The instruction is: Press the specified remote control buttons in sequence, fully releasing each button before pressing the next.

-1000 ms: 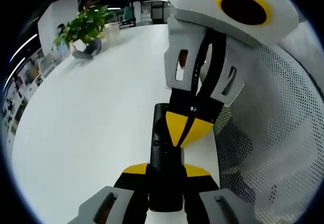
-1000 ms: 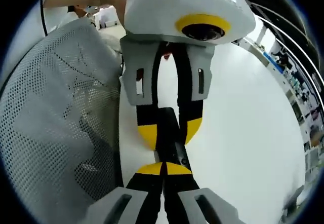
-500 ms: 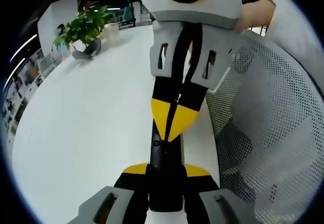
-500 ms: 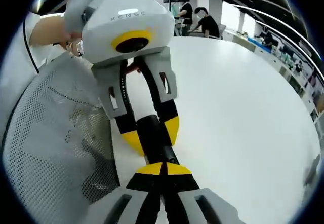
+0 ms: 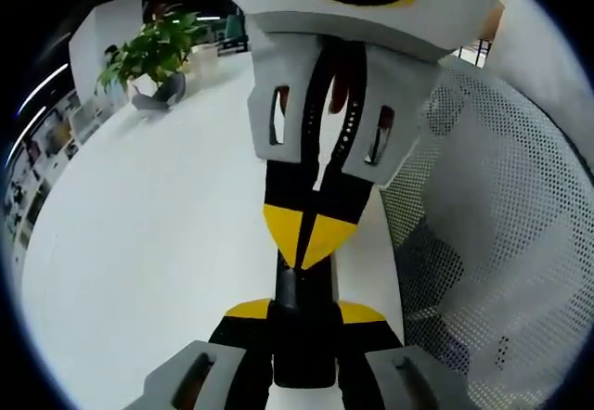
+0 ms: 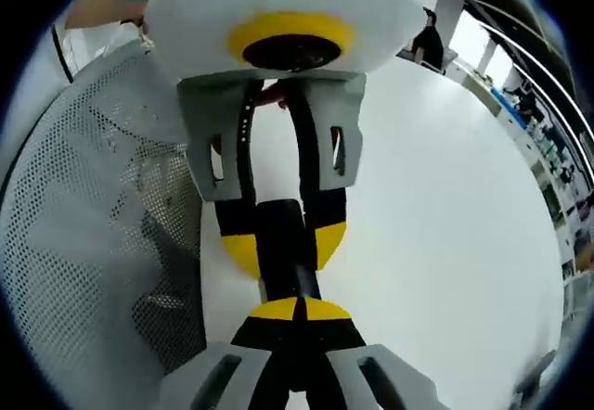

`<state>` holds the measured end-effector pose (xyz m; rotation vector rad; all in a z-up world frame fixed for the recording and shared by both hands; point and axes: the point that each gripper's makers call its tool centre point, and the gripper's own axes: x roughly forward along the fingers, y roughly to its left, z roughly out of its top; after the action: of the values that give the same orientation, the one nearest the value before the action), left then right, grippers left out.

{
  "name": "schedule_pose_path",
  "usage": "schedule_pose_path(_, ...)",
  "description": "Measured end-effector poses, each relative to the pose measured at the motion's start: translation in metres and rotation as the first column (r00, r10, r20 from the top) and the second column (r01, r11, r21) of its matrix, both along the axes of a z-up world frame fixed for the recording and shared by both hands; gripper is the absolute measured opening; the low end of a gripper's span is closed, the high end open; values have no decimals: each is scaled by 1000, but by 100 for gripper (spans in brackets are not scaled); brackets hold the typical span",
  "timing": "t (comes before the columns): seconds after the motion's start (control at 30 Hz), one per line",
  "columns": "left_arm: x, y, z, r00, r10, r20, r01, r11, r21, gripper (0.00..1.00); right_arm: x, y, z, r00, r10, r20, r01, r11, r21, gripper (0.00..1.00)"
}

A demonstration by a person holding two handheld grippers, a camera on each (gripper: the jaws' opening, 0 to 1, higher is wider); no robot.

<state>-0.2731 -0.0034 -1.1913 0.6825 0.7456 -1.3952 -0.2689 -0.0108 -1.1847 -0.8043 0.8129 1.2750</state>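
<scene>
In the left gripper view, a potted plant (image 5: 153, 53) stands at the far left of the white desk (image 5: 139, 243). My left gripper (image 5: 303, 322) has its fingers clamped on the near end of the black remote control (image 5: 302, 336), which it holds above the desk near the desk edge. My right gripper (image 5: 309, 243) enters from above with its fingers together; their yellow tips form a single point resting on the remote's upper face. Half a second ago that point sat at nearly the same spot, and the right gripper's body has since tilted and come nearer the camera. I judge that a press is in progress or just completed; contact depth cannot be read from these views. To the right is a white mesh chair back (image 5: 501, 243).

In the right gripper view, the chair back (image 6: 93, 243) lies left and the desk (image 6: 445, 224) right. My right gripper (image 6: 299, 310) shows closed fingers on the remote control (image 6: 281, 248), which my left gripper (image 6: 281, 243) holds from the opposite end.

Next requirement: lift fully clear before the following press.
</scene>
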Motion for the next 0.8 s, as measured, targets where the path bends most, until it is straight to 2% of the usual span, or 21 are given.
schedule_pose_path(0.03, 0, 0, 0, 1000, 0, 0, 0, 1000, 1, 24, 0, -1, 1, 1000, -1, -2, 1, 1000, 10, 0)
schedule_pose_path(0.13, 0, 0, 0, 1000, 1, 0, -1, 1000, 0, 24, -1, -1, 3, 996, -49, -73, 53, 996, 65, 0)
schedule_pose_path(0.2, 0, 0, 0, 1000, 3, 0, -3, 1000, 0, 24, 1, -4, 2, 993, -73, -96, 79, 995, 57, 0)
schedule_pose_path(0.3, 0, 0, 0, 1000, 3, 0, -3, 1000, -1, 24, 9, -7, 2, 995, -71, -72, 73, 997, 28, 0)
schedule_pose_path(0.37, 0, 0, 0, 1000, 5, 0, -5, 1000, -4, 24, 6, -2, 2, 992, -57, -115, 62, 997, 37, 0)
schedule_pose_path(0.53, 0, 0, 0, 1000, 6, 0, -6, 1000, -8, 24, 8, -3, 1, 990, -48, -133, 45, 999, -27, 0)
schedule_pose_path(0.57, 0, 0, 0, 1000, 7, 0, -7, 1000, -6, 24, 9, -3, 0, 989, -43, -143, 34, 997, -68, 0)
schedule_pose_path(0.63, 0, 0, 1, 1000, 8, 1, -8, 1000, -7, 24, 10, -2, -1, 985, -55, -166, 39, 994, -100, 0)
schedule_pose_path(0.73, 0, 0, 0, 1000, 11, 1, -11, 1000, -14, 24, 11, -1, -2, 975, -87, -206, 61, 990, -129, 0)
schedule_pose_path(0.8, 0, 0, 1, 1000, 18, -1, -18, 1000, -22, 24, 13, 0, -3, 974, -94, -205, 68, 989, -131, 0)
